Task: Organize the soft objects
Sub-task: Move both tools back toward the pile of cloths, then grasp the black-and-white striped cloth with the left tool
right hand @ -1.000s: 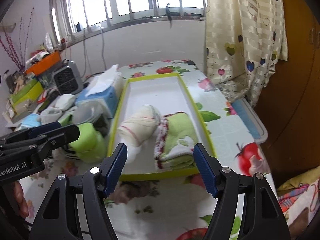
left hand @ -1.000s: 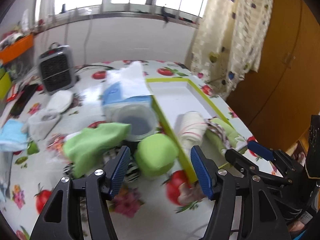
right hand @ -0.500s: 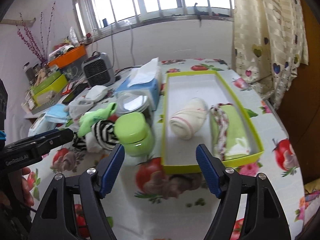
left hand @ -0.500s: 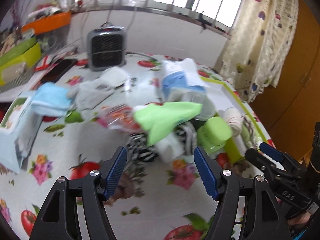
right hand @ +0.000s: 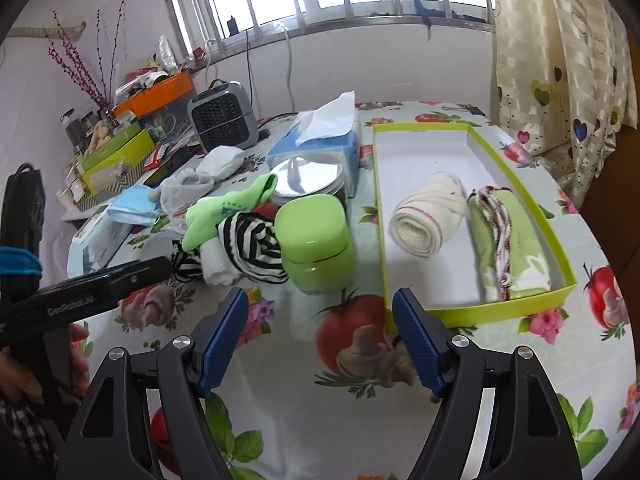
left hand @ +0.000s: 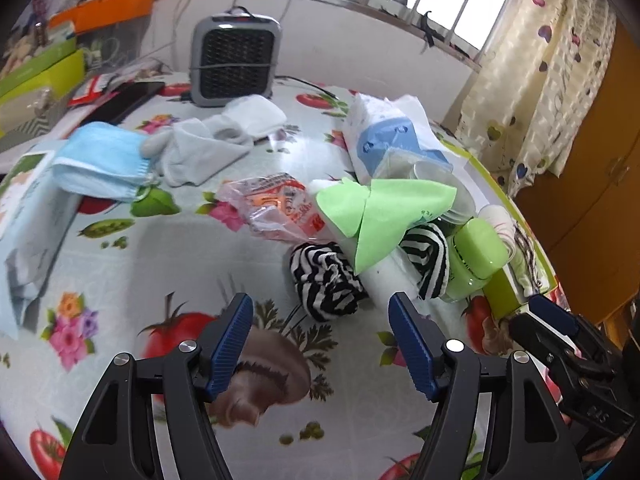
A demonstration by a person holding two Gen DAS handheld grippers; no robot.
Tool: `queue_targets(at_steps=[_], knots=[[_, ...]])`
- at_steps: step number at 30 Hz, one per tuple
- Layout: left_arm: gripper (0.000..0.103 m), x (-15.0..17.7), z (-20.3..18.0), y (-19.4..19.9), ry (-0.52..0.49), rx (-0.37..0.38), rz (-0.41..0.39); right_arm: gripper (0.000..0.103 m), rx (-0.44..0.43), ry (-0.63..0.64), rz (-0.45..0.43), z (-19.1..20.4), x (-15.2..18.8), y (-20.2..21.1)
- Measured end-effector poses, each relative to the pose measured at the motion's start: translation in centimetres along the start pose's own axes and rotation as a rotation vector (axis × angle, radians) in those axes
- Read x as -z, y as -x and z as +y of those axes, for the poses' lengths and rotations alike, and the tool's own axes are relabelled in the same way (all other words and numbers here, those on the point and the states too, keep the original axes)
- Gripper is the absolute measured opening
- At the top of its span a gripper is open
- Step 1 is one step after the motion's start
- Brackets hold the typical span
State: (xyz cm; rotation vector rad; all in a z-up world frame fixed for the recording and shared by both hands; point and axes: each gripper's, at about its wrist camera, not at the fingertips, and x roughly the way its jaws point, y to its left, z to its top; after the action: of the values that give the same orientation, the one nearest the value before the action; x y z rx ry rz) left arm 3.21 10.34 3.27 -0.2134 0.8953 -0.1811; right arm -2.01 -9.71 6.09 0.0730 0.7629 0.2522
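Two hand-held grippers in play. Left hand-held gripper [left hand: 322, 340] spread wide over the desk [left hand: 152, 264], nothing between the blue pads. Right hand-held gripper [right hand: 320, 338] likewise spread, pinching nothing.

Readable writing: "GenRobot.AI", partly legible, along the left hand-held gripper's finger in the right wrist view; "D4S" or similar on the right one's finger in the left wrist view, too small to be sure. Print on the crinkled orange-and-red wrapper [left hand: 272, 208] blurred, not legible.

Straight ahead of the left hand-held gripper, just beyond the pads: striped black-and-white sock [left hand: 326, 282], a second striped piece [left hand: 428, 260] to its right, a white roll [left hand: 384, 276] between them, one bright green sock [left hand: 380, 216] draped on top. One green lidded jar [left hand: 478, 258] touching the heap's right side. Farther ahead and left: one blue cloth [left hand: 104, 162], two pale grey-white socks [left hand: 212, 140] overlapping. One tissue pack [left hand: 394, 136] ahead right, one grey heater [left hand: 234, 66] at the back.

Ahead and right of the right hand-held gripper: one yellow-green tray [right hand: 524, 308], two things inside — one cream rolled cloth [right hand: 428, 214], one green folded towel [right hand: 508, 244], lying side by side and touching. One clear lidded tub [right hand: 308, 180] ahead, behind the jar.
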Motion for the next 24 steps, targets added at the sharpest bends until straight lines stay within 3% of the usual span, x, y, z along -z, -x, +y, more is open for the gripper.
queue_targets(at_steps=[7, 12, 18, 24], knots=[[0.07, -0.7, 0.5, -2.4, 0.012, -0.01, 0.032, 0.075, -0.001, 0.004, 0.002, 0.5, 0.1, -0.2], [0.07, -1.1, 1.2, -2.7, 0.047, 0.026, 0.026, 0.075, 0.002, 0.011, 0.0, 0.9, 0.0, -0.4], [0.06, -1.1, 2.1, -2.5, 0.089, 0.046, 0.007, 0.075, 0.006, 0.017, 0.0, 1.5, -0.1, -0.5], [0.027, -1.3, 1.9, -3.2, 0.072, 0.06, 0.017, 0.075, 0.009, 0.022, 0.013, 2.0, -0.1, -1.1]])
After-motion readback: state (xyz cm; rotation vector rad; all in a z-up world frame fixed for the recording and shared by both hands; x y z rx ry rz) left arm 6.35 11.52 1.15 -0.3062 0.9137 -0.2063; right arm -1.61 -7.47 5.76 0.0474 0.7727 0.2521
